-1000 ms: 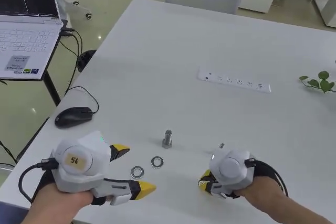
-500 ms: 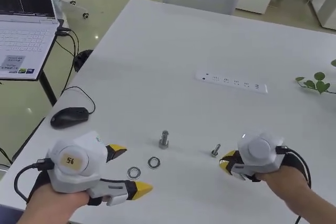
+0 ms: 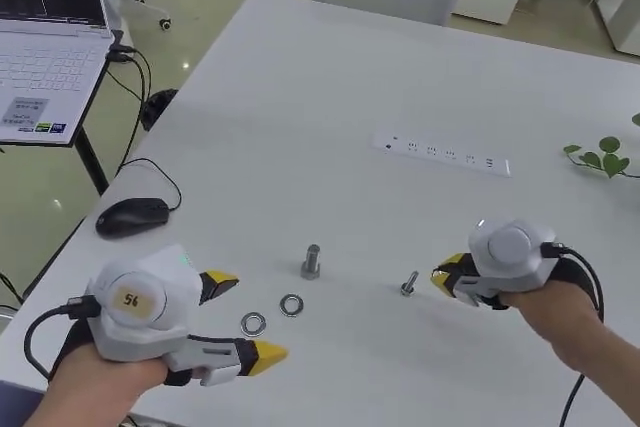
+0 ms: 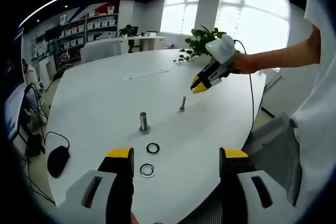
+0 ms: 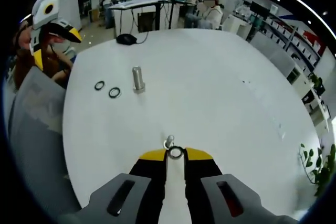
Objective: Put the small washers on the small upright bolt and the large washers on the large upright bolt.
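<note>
Right tool (image 5: 175, 155) pinches a small washer (image 5: 175, 148) by its rim, judged light, stiff, slippery; left tool (image 4: 177, 154) stands wide open

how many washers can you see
3. Two washers lie on the table near the large bolt; a third washer is pinched in the right gripper by the small bolt. More may be hidden.

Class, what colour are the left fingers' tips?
Yellow; the fingers show best in the left gripper view.
</note>
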### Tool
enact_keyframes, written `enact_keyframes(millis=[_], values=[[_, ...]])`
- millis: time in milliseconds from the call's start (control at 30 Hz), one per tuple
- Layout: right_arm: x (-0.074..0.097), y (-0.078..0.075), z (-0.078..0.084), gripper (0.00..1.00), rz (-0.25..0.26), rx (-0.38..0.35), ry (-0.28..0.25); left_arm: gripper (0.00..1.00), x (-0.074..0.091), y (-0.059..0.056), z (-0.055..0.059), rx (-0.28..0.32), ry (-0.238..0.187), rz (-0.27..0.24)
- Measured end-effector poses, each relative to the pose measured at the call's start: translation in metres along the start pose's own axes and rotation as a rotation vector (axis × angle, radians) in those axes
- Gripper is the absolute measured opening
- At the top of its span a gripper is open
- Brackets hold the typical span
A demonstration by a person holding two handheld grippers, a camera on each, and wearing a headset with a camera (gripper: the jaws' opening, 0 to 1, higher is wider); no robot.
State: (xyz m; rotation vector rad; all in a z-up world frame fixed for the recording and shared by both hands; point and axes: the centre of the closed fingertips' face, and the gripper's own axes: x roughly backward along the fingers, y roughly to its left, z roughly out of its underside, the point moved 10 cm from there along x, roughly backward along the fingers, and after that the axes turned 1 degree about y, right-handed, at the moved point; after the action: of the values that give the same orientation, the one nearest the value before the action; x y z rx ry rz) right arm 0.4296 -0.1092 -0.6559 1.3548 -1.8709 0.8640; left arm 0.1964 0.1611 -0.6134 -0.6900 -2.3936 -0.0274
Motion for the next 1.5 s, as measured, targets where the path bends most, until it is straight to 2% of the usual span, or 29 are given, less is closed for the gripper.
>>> enact_keyframes(millis=[300,467,700,1500], values=[[-0.01,0.0,-0.013,0.12,-0.029,0.054,0.025,0.65,0.003,0.002,0.003,0.013,-0.002,-0.013],[-0.016,0.0,-0.016,0.12,-0.05,0.086,0.061,0.65,0.004,0.003,0.004,0.02,-0.005,-0.02],[-0.02,-0.001,-0.017,0.13,-0.07,0.098,0.092,0.65,0.004,0.003,0.006,0.029,-0.006,-0.023],[-0.034,0.0,-0.017,0.13,-0.093,0.113,0.138,0.65,0.005,0.005,0.009,0.038,-0.002,-0.027]])
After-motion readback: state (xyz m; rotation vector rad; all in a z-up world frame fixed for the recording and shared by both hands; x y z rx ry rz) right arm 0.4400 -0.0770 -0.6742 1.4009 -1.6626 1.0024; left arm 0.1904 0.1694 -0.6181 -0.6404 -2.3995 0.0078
